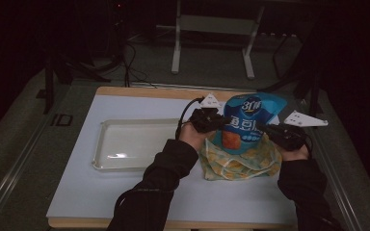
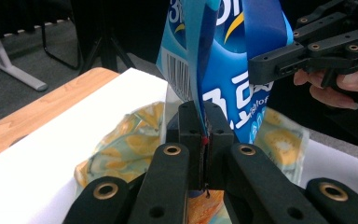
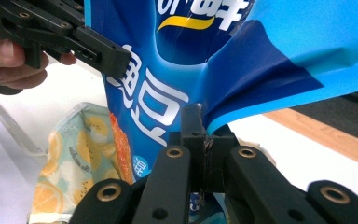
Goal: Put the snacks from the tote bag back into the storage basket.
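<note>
Our left tongs (image 2: 204, 140) are clamped on the thin side seam of the blue snack bag (image 1: 250, 120), and our right tongs (image 3: 200, 140) are clamped on its opposite edge, so the bag hangs upright between the two, lifted off the counter (image 1: 77, 192). We judge it light: the film puckers and folds at each pinch point and nothing sags as a heavy load would. The material is glossy printed plastic, smooth and likely slippery, with a flat crimped seam along each side that gives the jaws their best purchase; gripping the bulging middle would probably crush whatever is inside. Beneath the bag, just under and between both tongs, lies a soft pouch printed with yellow lemon slices (image 1: 241, 163), limp and crinkled; whether it is cloth or thin film we cannot quite tell in this dim light. Well off to the outer side of the left tongs sits a shallow pale tray (image 1: 107, 144), rigid, with rounded corners and a raised rim, and it looks empty.
</note>
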